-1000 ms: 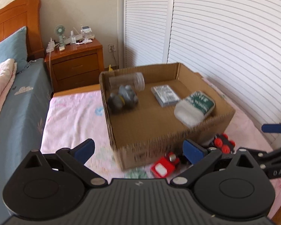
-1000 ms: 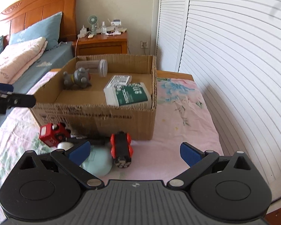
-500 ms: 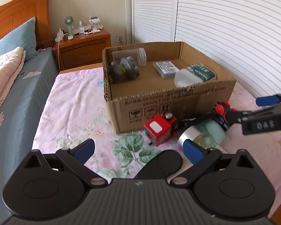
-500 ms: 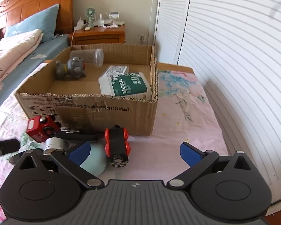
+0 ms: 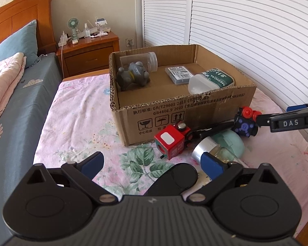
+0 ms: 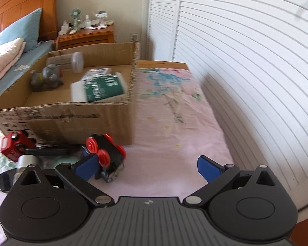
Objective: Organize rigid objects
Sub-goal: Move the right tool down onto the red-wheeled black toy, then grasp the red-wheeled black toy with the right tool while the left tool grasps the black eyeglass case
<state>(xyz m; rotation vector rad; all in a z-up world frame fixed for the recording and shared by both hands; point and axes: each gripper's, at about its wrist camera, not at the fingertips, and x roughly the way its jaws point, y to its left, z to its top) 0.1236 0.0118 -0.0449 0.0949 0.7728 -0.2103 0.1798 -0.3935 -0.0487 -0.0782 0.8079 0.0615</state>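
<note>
An open cardboard box (image 5: 195, 110) (image 6: 71, 119) stands on the pink bed sheet. It holds a grey toy (image 5: 133, 75), a clear jar (image 5: 141, 61), a small flat pack (image 5: 178, 74) and a green-labelled medical tub (image 5: 211, 80). In front of it lie a red toy block car (image 5: 170, 141) (image 6: 15, 143), a black toy train with red wheels (image 5: 245, 123) (image 6: 106, 153), a mint round object (image 5: 230, 141) and a silver-capped jar (image 5: 205, 149). My left gripper (image 5: 152, 162) is open over the sheet before the red car. My right gripper (image 6: 147, 164) is open, its left finger beside the train.
A wooden nightstand (image 5: 88, 51) with a small fan and bottles stands beyond the box. White louvred doors (image 5: 246, 24) run along the right. A bed with blue sheet and pillows (image 5: 14, 94) lies on the left. A black round object (image 5: 174, 178) lies near my left gripper.
My left gripper has pulled back and down from above the box to the sheet in front of it. My right gripper has moved in beside the black train.
</note>
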